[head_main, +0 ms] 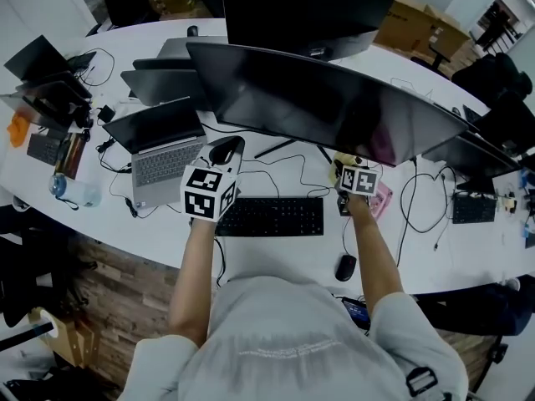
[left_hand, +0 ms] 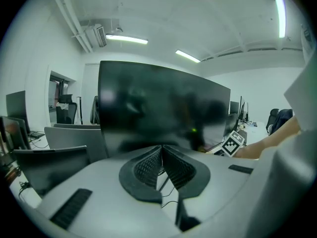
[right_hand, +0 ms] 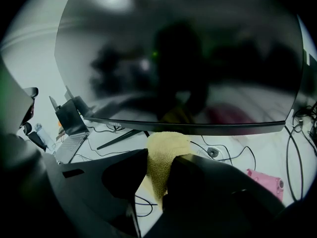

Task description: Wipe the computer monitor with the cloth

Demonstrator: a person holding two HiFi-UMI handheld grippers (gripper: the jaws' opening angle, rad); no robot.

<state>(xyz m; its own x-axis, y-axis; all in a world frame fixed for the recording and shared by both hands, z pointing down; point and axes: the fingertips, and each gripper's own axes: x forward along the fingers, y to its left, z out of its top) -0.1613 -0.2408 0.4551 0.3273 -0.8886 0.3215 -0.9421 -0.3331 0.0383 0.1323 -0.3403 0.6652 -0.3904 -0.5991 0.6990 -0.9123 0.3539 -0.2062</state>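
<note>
A wide curved dark monitor [head_main: 334, 107] stands on the white desk [head_main: 276, 257]. My right gripper [head_main: 344, 167] is just below the monitor's lower edge, right of its stand, and is shut on a yellow cloth [right_hand: 166, 157]. In the right gripper view the cloth sticks up between the jaws, close under the screen [right_hand: 188, 58]. My left gripper [head_main: 227, 146] is held in front of the screen's left part, shut with nothing between its jaws. In the left gripper view its ribbed pads [left_hand: 148, 165] meet before the dark screen [left_hand: 163, 108].
A black keyboard [head_main: 272, 216] and a mouse [head_main: 345, 266] lie in front of the monitor. An open laptop [head_main: 163, 153] sits to the left, a pink object [head_main: 382, 199] beside the right gripper. Cables [head_main: 418, 199] trail on the desk; a second monitor [head_main: 305, 11] stands behind.
</note>
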